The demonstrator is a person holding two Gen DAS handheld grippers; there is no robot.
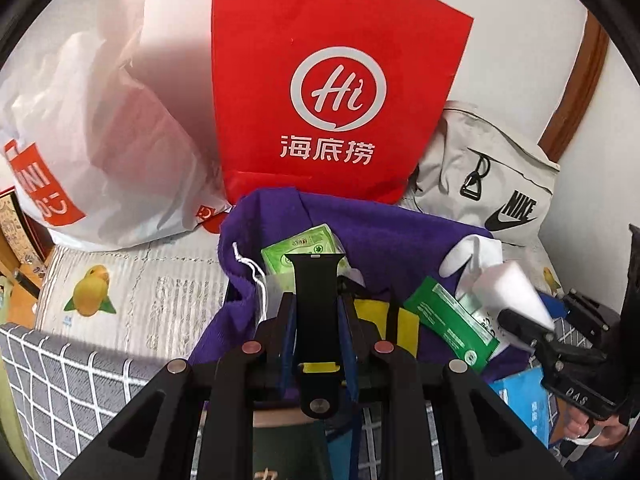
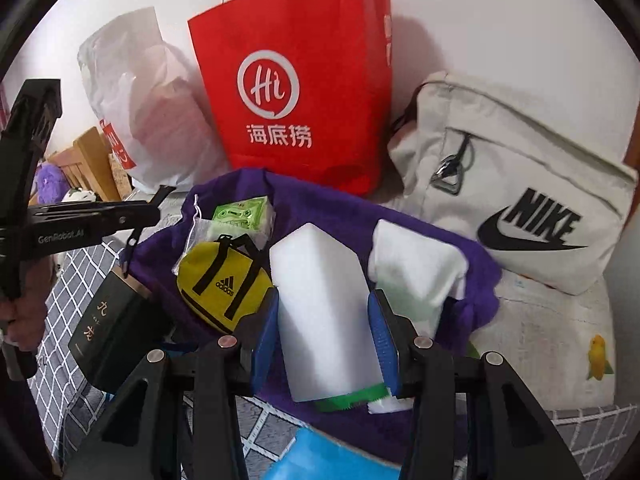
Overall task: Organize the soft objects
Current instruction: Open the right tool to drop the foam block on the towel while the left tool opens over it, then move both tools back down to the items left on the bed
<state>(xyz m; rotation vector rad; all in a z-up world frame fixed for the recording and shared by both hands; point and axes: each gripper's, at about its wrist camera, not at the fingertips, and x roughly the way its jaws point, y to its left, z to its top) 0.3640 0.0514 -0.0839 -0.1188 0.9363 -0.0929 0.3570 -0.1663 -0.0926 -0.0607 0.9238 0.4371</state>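
Note:
My left gripper is shut on a black watch strap that stands upright between its blue pads. It hangs over an open purple drawstring bag, which holds a green tissue pack and a green sachet. My right gripper is shut on a white foam block above the same purple bag. A yellow mini sports bag, the tissue pack and a white folded cloth lie in it. The left gripper shows at the left.
A red paper bag, a white plastic bag and a beige Nike bag stand against the wall behind. A dark box and a blue packet lie on the grey grid-patterned bedding.

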